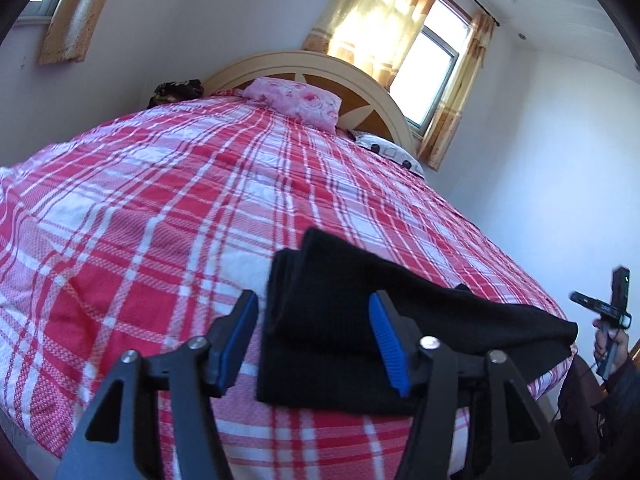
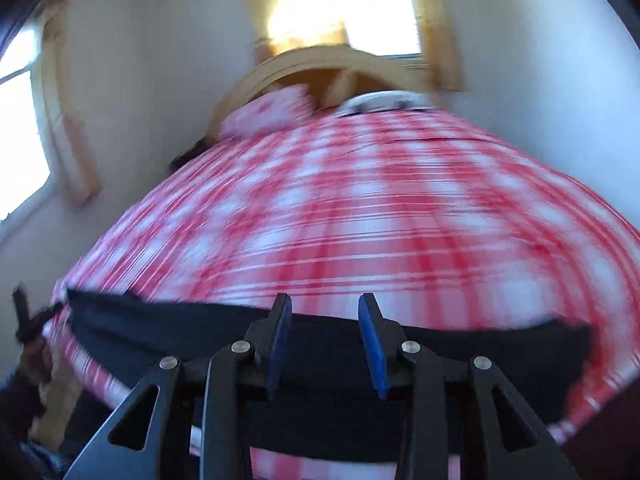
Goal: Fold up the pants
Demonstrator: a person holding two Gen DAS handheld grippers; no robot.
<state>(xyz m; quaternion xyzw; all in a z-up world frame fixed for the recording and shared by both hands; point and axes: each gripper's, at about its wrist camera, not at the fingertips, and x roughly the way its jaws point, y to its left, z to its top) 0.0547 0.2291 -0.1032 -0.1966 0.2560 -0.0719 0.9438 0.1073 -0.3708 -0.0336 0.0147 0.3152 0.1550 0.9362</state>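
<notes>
So, going left to right in the left wrist view: the bed with the red-and-white plaid cover [image 1: 168,200] fills most of the shot, with a pink floral pillow [image 1: 296,102] up against the cream arched wooden headboard [image 1: 304,65] and a sunlit window with yellowish curtains [image 1: 436,56] behind that. The folded black knit pants [image 1: 332,312] lie on the cover near the foot edge of the bed, stacked in layers, with one end reaching off to the right. The left gripper [image 1: 316,340] sits right over the pile with its blue-padded jaws spread wide; the pads aren't pressing on the fabric. Far right you can see the right gripper [image 1: 608,304] held in a hand [image 1: 606,344], away from the bed edge.

The right wrist view is pretty smeared (motion blur everywhere). Its blue pads [image 2: 372,344] stand partly apart, a narrower gap than the left one, with nothing gripped between them. The black pants stretch across the frame beneath them.
</notes>
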